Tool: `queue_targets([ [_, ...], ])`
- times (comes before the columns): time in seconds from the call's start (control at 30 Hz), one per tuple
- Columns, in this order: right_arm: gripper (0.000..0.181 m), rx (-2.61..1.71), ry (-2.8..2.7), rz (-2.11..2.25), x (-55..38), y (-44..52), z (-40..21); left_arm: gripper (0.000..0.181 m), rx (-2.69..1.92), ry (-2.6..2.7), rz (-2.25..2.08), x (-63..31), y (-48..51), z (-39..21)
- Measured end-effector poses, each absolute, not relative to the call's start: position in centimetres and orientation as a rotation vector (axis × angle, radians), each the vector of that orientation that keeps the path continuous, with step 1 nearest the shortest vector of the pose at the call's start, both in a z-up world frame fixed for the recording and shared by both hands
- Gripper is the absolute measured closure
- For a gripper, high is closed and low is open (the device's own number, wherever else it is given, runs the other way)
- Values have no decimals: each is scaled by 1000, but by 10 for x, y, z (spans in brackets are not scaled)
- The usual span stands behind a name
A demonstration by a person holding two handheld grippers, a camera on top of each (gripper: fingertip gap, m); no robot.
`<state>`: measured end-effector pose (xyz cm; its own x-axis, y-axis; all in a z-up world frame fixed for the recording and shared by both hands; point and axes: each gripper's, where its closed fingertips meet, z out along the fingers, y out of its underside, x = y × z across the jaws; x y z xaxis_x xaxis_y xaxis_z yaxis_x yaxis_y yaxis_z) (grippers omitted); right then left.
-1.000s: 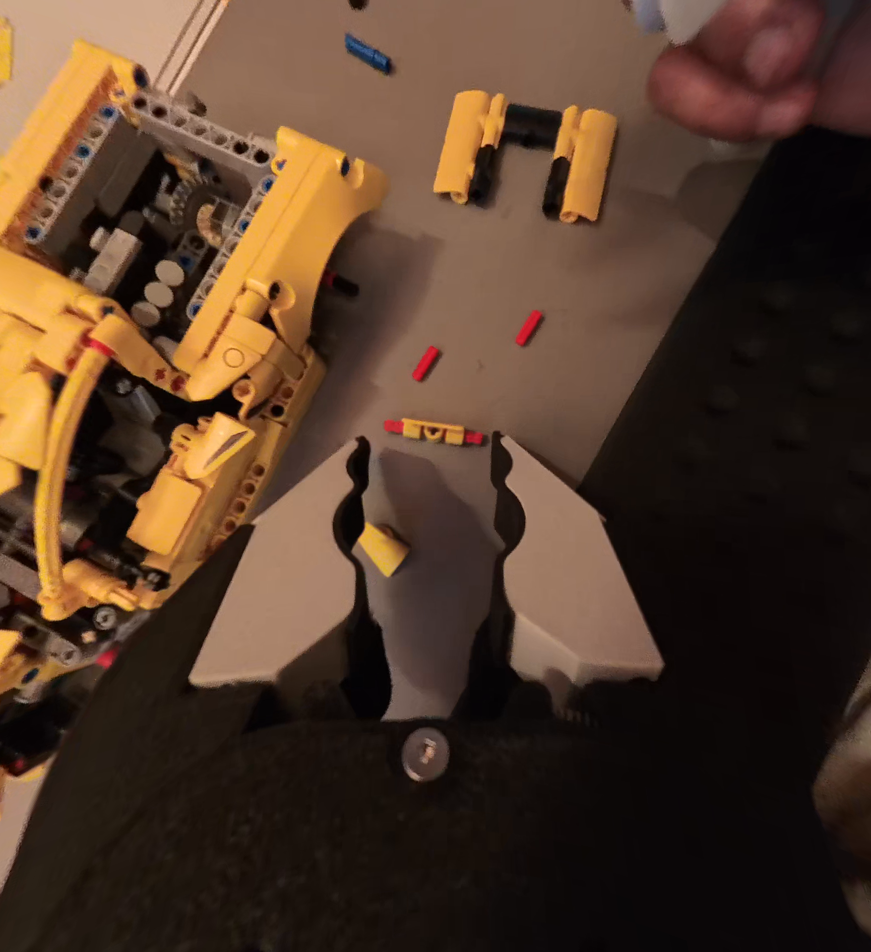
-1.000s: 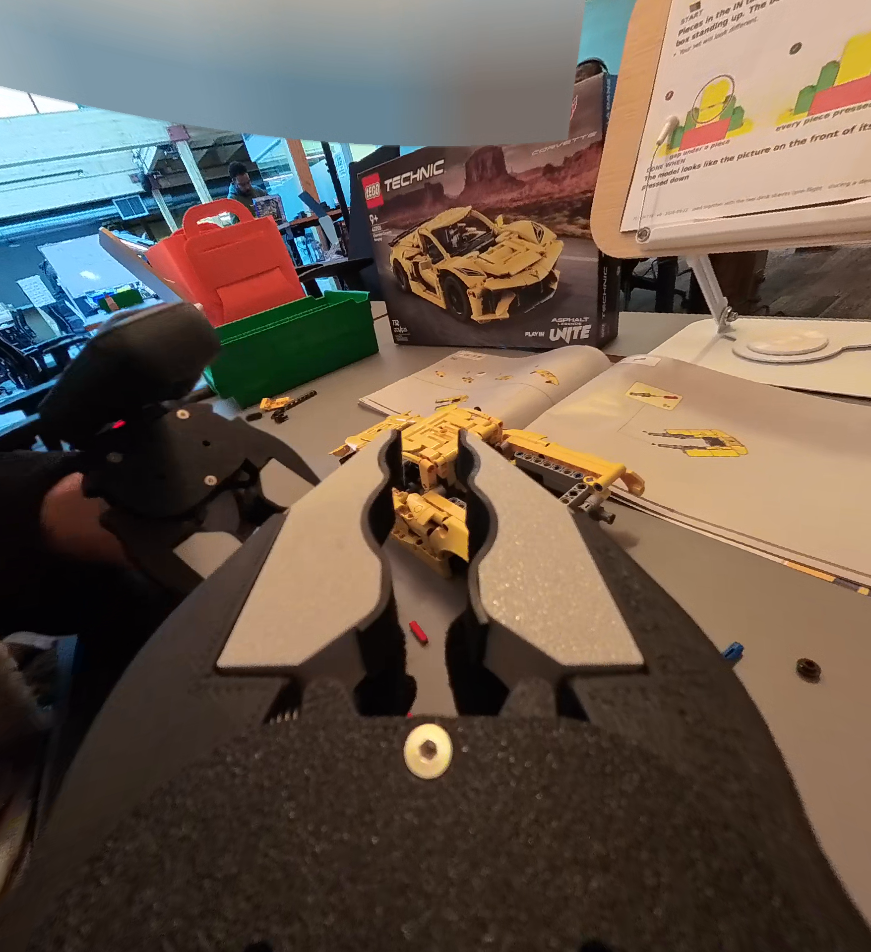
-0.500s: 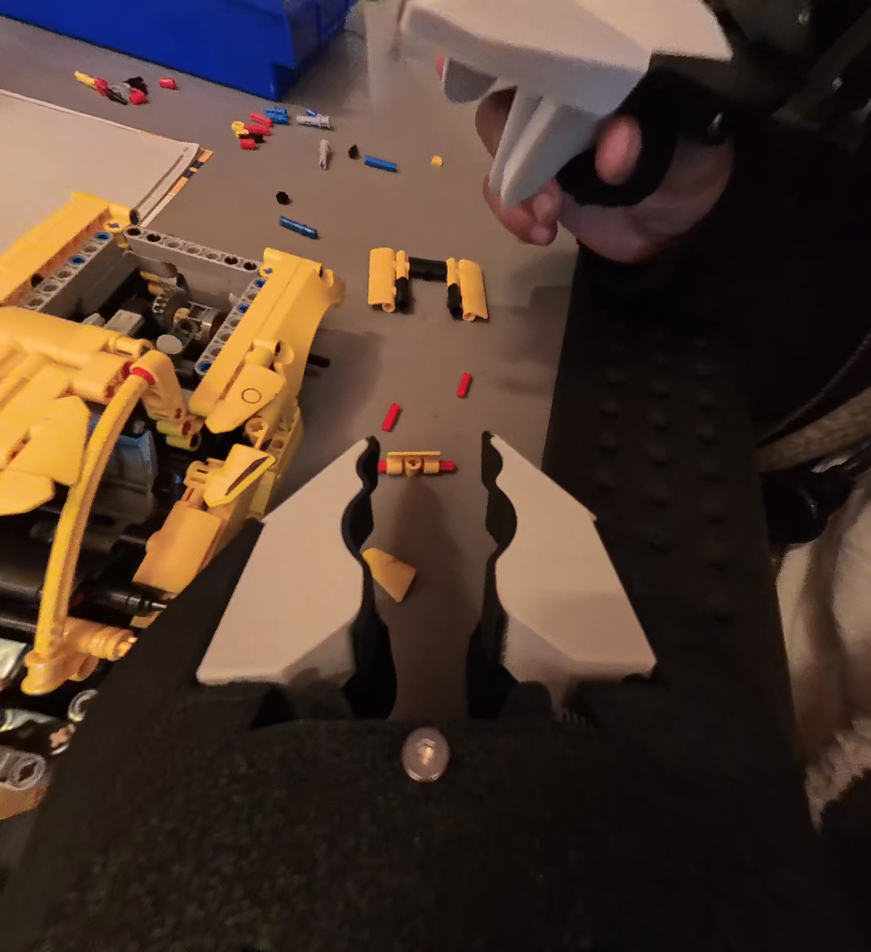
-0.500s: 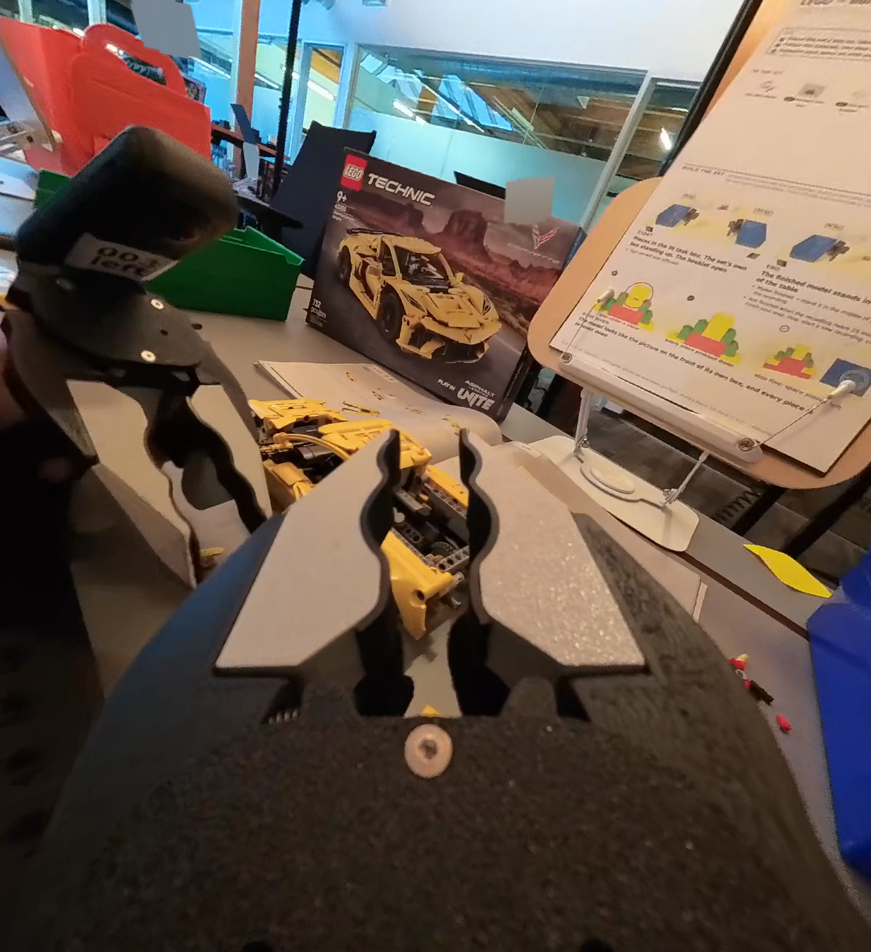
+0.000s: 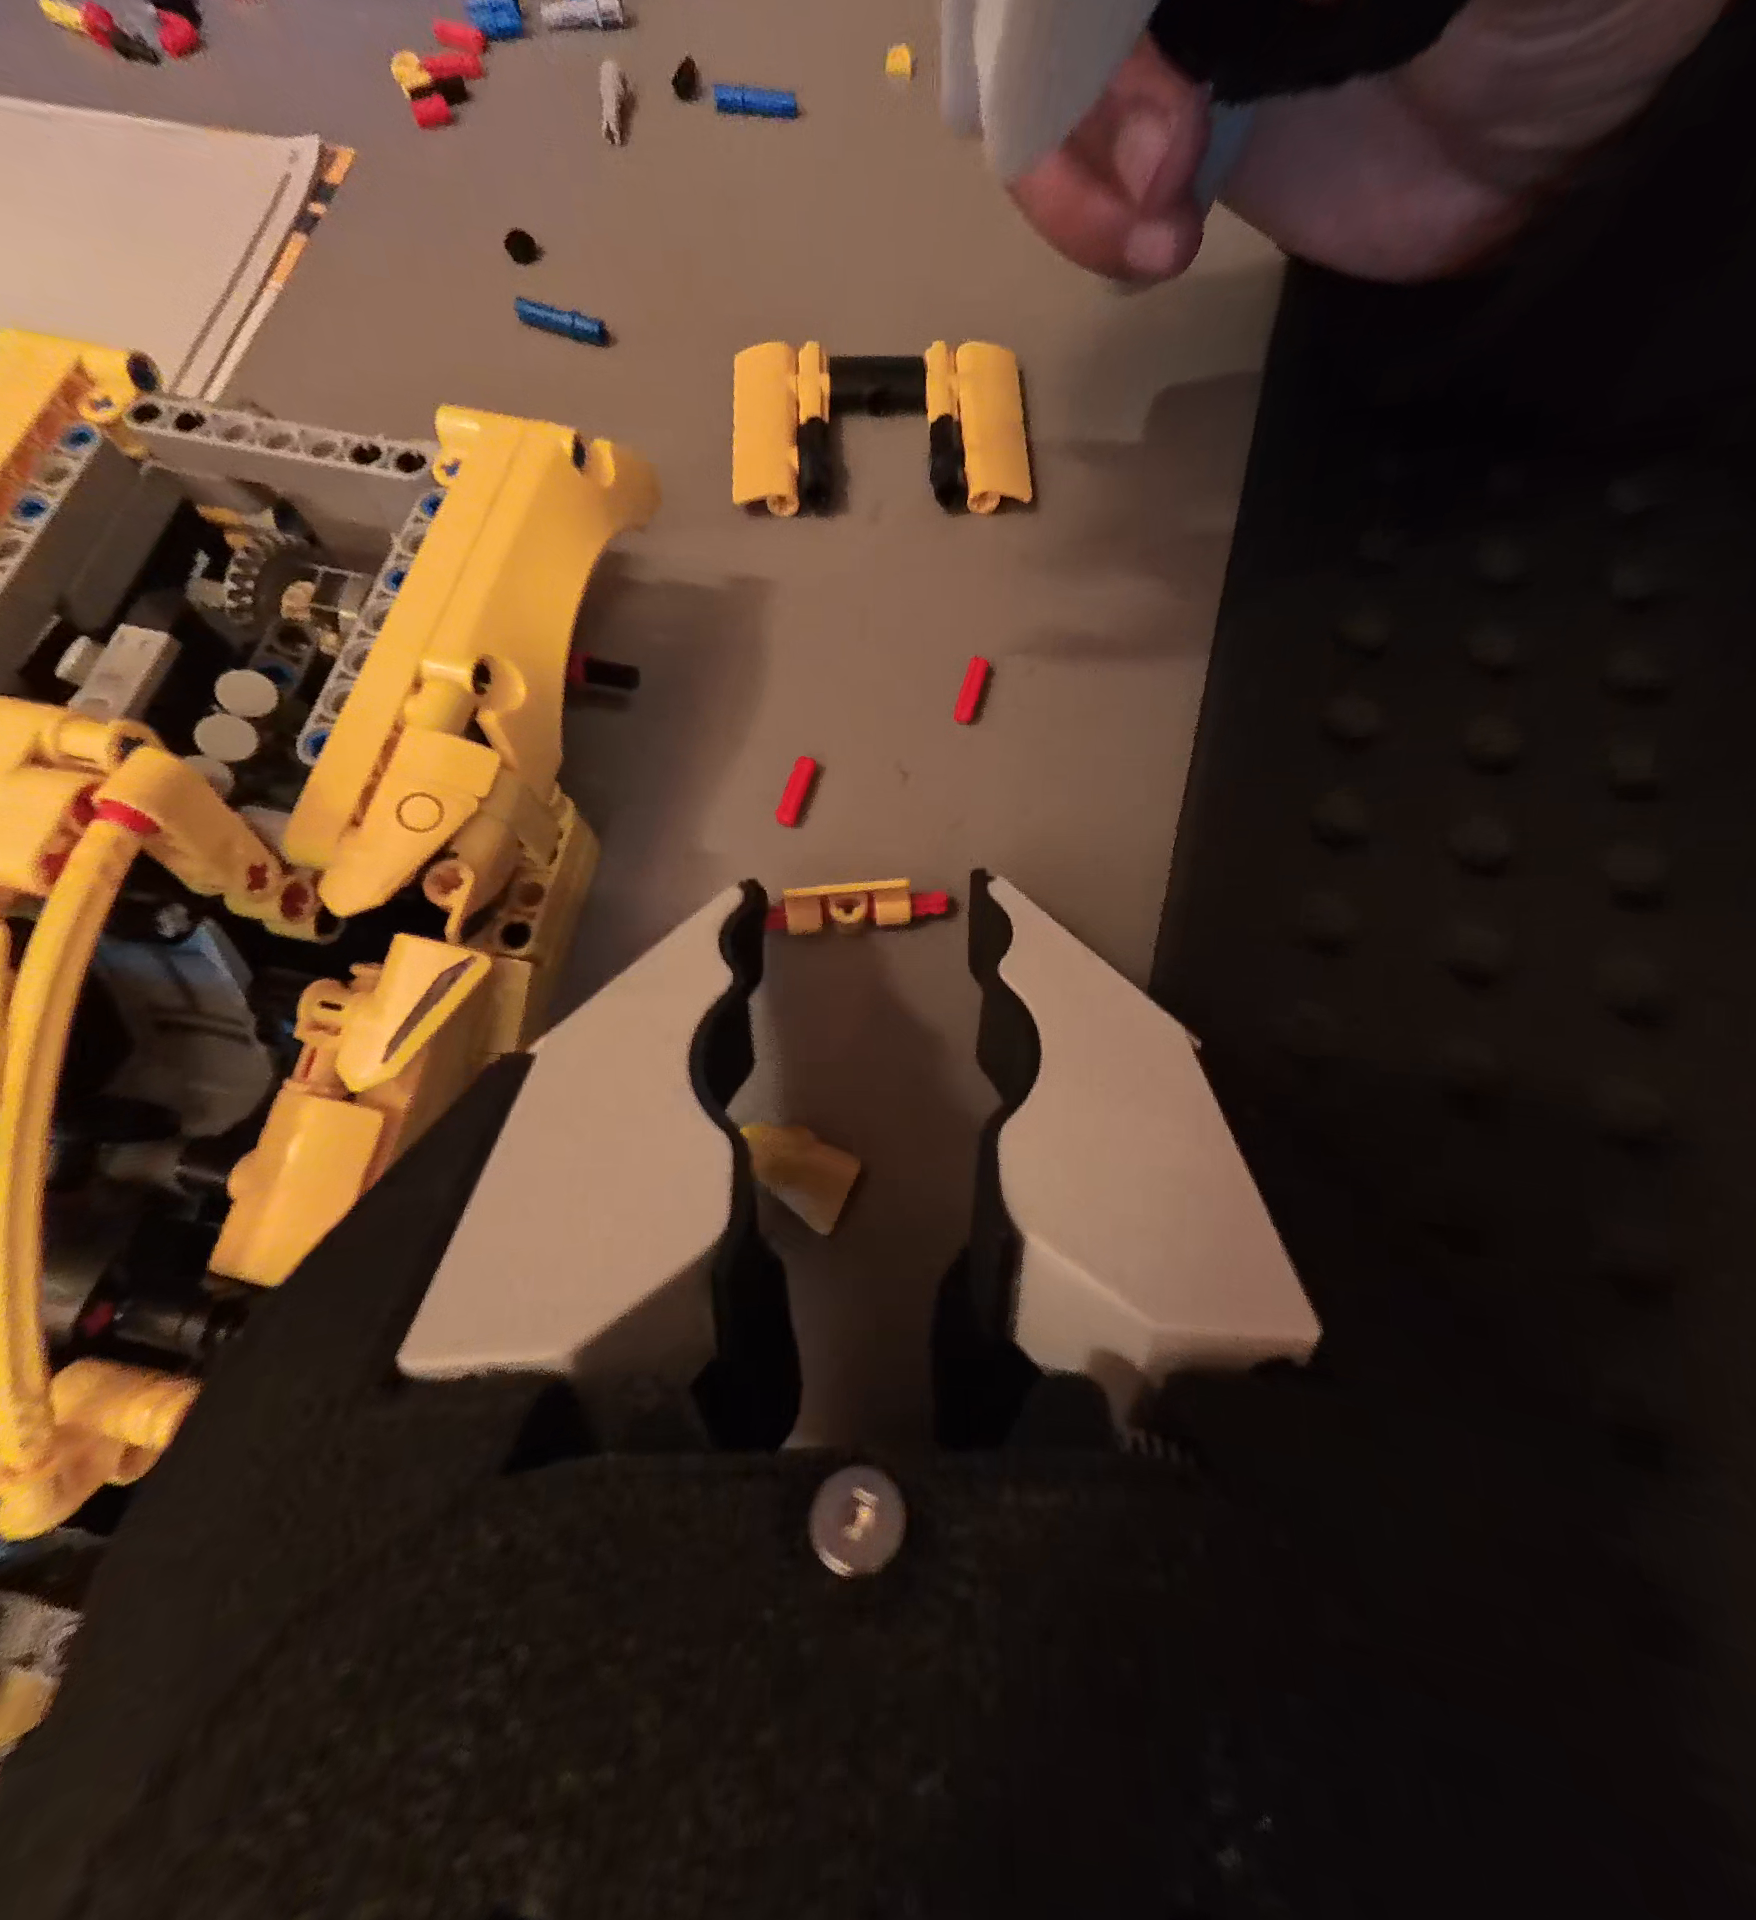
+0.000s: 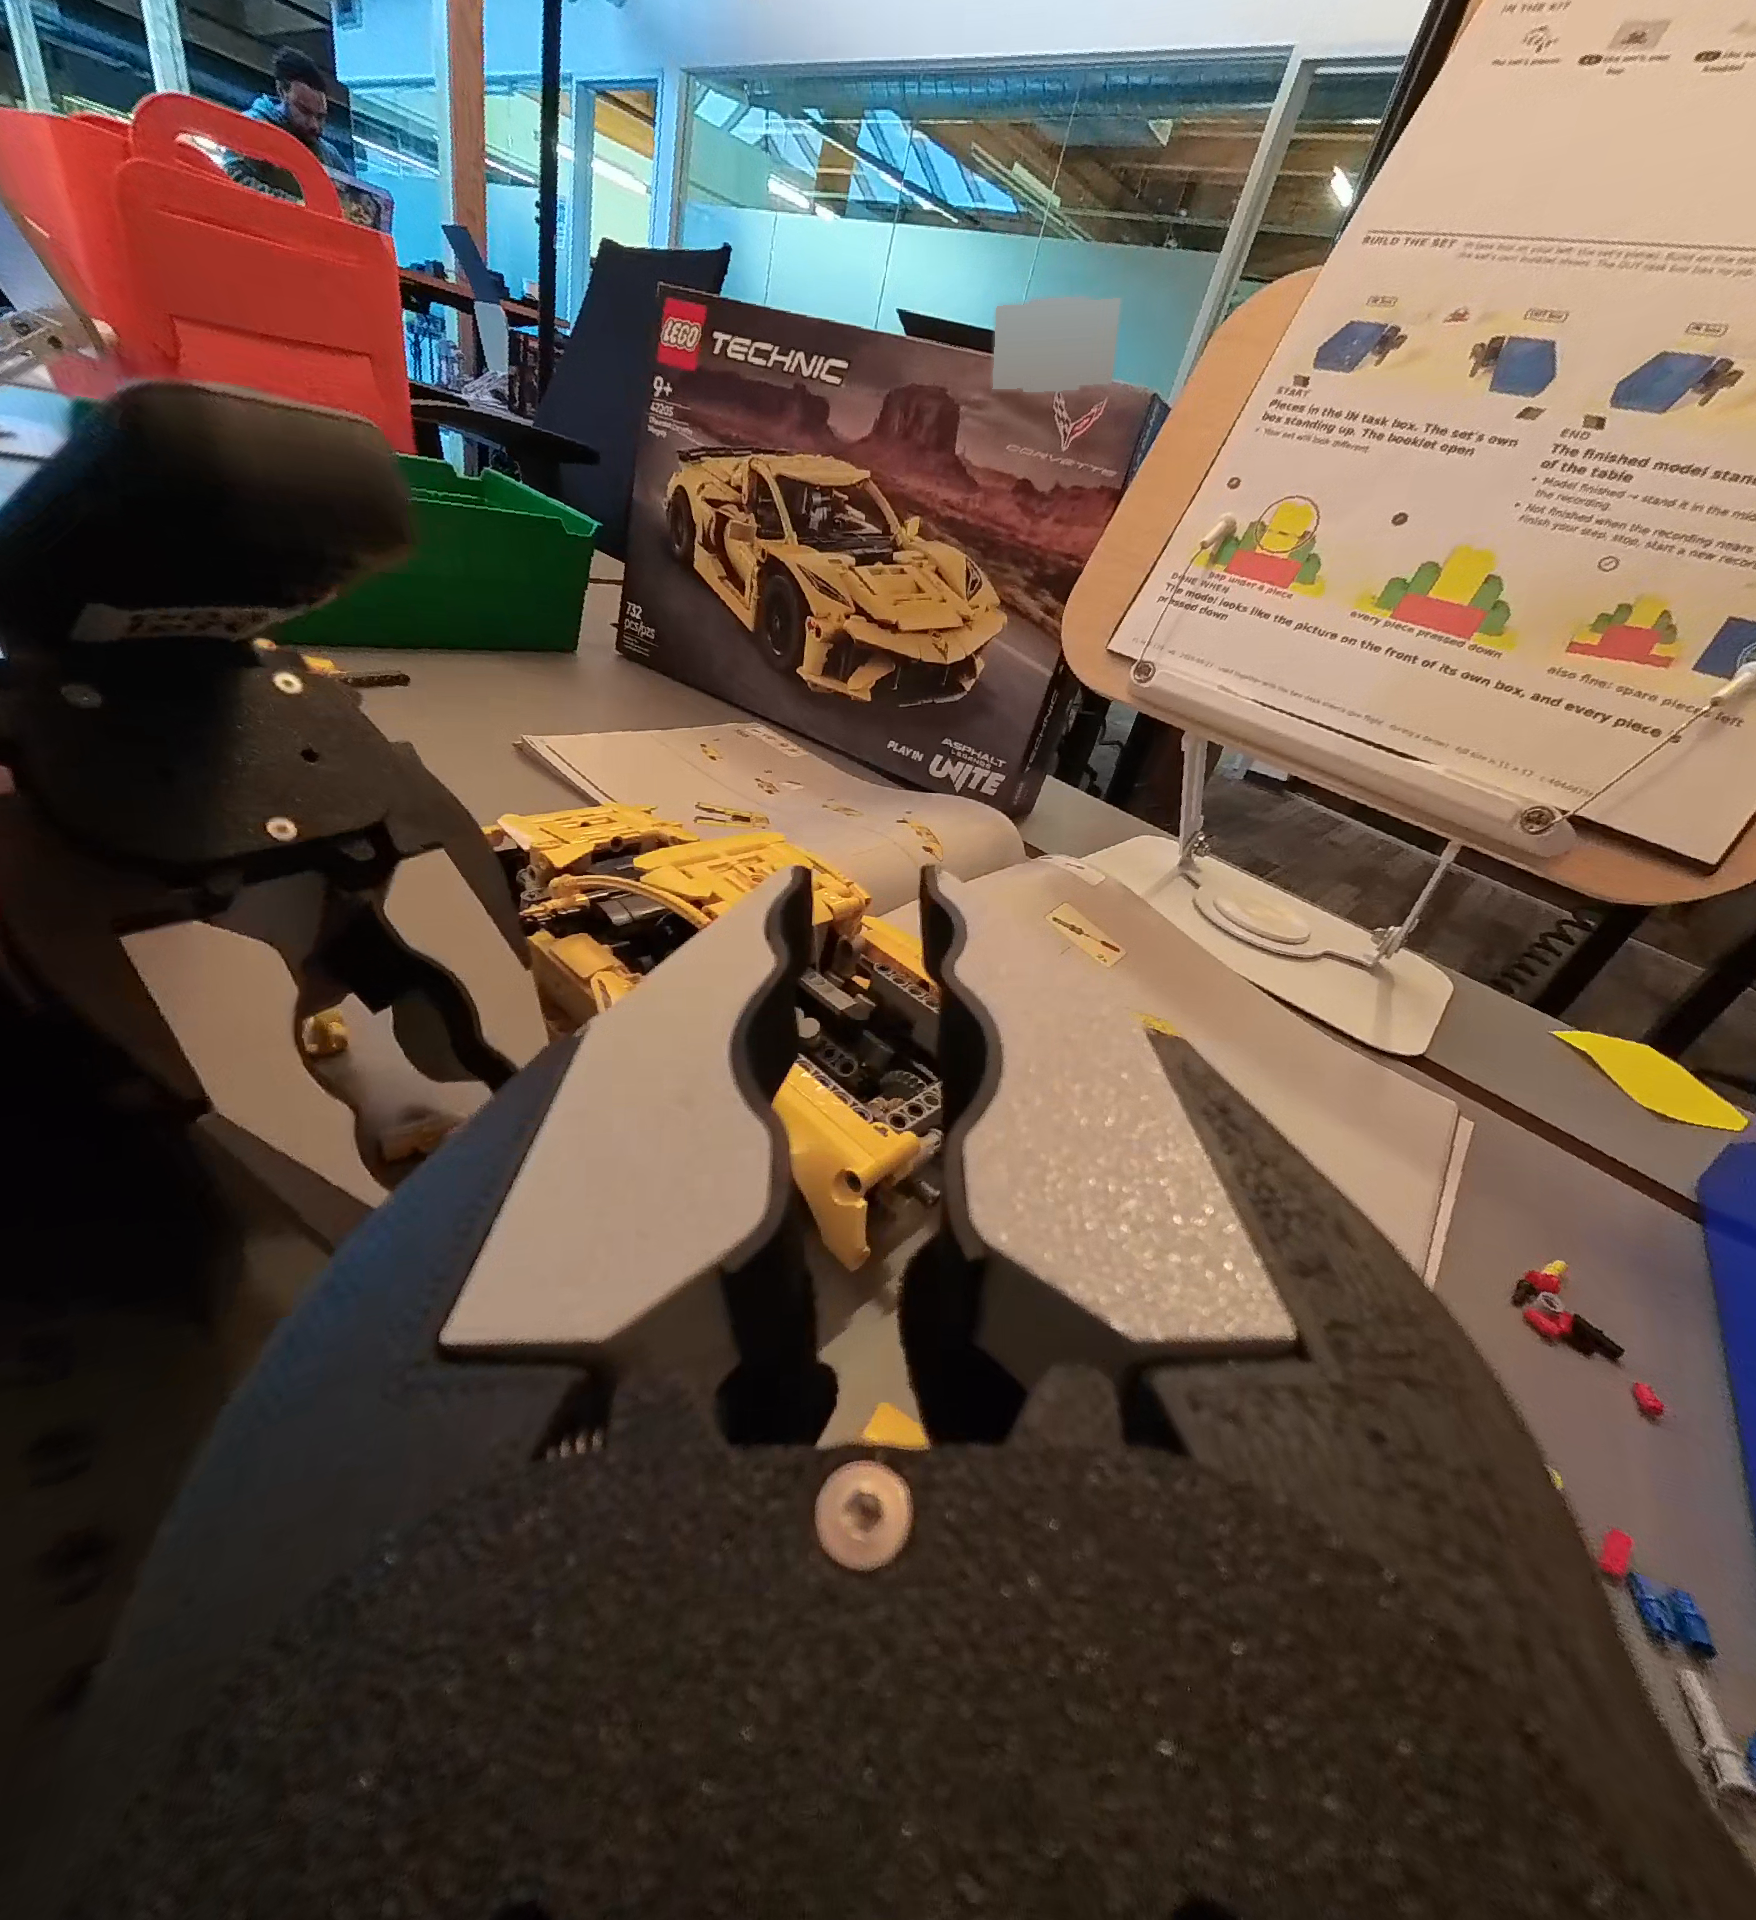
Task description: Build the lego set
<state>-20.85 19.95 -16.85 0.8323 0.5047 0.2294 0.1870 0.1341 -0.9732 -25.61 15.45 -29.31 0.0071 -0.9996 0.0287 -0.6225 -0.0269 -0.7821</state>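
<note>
Left gripper [image 5: 858, 904] hangs with jaws apart, empty, small yellow-and-red plastic axle connector [image 5: 856, 906] crosswise just beyond its fingertips; right gripper [image 6: 858, 904] parted too, farther.

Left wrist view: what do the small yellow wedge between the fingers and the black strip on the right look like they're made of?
Yellow wedge: likely moulded plastic, smooth and slightly glossy like the car model. Black strip: matte with rows of raised studs, perhaps a rubber mat or baseplate; too dark to say.
</note>
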Motion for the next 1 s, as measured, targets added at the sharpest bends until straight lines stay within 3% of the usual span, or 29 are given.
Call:
queue_targets([
  [0.1,163,-1447,-589,256,-208,200,-169,155,-1739,1709,-836,-257,152,-300],
  [0.43,165,-1480,-574,279,-207,203,-174,156,-1740,1683,-850,-255,153,-294],
  [0.57,166,-1483,-584,287,-209,202,-175,155,-1760,1735,-853,-260,149,-299],
  [0.7,167,-1488,-582,295,-209,202,-176,142,-1889,1739,-748,-271,152,-298],
  [1.0,169,-1493,-582,309,-210,201,-177,142,-2255,1189,-500,-268,152,-300],
])
